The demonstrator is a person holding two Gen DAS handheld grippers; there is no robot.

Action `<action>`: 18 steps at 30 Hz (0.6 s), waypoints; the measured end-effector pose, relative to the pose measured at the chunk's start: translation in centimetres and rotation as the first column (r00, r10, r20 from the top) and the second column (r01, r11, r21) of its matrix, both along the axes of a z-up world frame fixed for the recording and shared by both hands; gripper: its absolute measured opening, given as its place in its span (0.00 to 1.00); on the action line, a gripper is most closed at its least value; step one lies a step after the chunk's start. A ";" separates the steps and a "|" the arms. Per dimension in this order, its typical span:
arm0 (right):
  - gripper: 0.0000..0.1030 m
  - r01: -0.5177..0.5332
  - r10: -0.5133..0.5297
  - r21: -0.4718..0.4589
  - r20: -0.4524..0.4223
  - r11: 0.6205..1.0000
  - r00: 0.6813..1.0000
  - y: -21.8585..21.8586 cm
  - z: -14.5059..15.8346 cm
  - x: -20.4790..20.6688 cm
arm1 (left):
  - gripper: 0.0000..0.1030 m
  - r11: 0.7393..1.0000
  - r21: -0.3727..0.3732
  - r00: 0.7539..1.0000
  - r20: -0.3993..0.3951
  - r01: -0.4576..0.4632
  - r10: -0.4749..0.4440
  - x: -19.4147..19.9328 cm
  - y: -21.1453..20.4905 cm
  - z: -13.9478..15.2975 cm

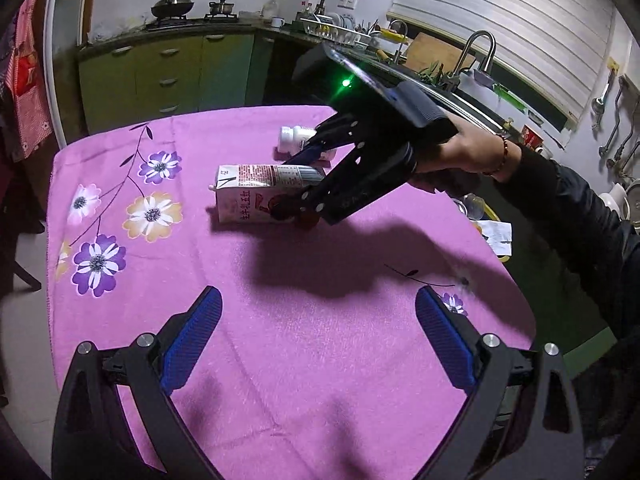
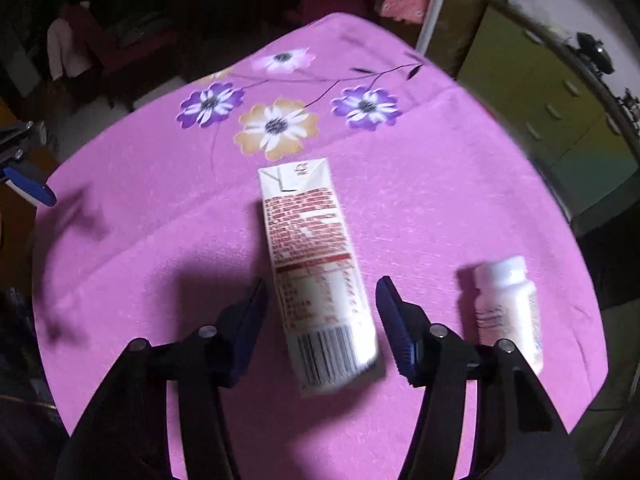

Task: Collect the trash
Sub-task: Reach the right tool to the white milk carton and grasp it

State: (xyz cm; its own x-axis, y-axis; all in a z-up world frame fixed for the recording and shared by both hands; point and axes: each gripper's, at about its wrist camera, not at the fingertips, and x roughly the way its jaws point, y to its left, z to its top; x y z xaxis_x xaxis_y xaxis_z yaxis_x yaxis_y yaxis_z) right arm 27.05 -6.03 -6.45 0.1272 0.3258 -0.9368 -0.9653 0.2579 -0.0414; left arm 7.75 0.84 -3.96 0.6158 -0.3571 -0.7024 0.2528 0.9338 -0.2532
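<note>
A white and red drink carton (image 1: 248, 196) (image 2: 308, 232) lies on its side on the pink flowered tablecloth (image 1: 280, 340) (image 2: 440, 208). My right gripper (image 2: 323, 284) (image 1: 300, 190) points steeply down over the carton's barcode end. One blue finger stands on each side of it, and a gap shows on both sides. A small white bottle (image 1: 294, 136) (image 2: 508, 308) lies just beyond the carton, right of the right-hand finger. My left gripper (image 1: 319, 294) is wide open above bare cloth, nearer the table's front, with nothing between its fingers.
A person's hand and dark sleeve (image 1: 560, 200) reach in from the right. Papers and a glass (image 1: 496, 236) sit at the table's right edge. Green cupboards (image 1: 160, 76), a stove and a sink (image 1: 476, 64) line the walls behind. Dark chairs (image 2: 120, 52) stand past the table.
</note>
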 end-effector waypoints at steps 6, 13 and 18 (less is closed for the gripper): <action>0.36 0.015 -0.015 -0.027 -0.006 1.000 1.000 0.8 -0.6 0.1 | 0.90 1.000 0.002 1.000 -0.010 -0.001 0.002 -0.1 0.3 -0.4; 0.36 0.087 -0.087 -0.006 0.040 0.996 0.995 -1.9 1.4 -1.1 | 0.90 1.000 0.002 1.000 -0.012 0.015 -0.015 -0.6 -0.2 -0.4; 0.36 0.233 -0.239 0.071 0.094 0.970 0.966 -8.8 5.4 -2.7 | 0.90 0.998 -0.005 0.998 -0.010 0.059 -0.059 -0.7 -1.7 -0.5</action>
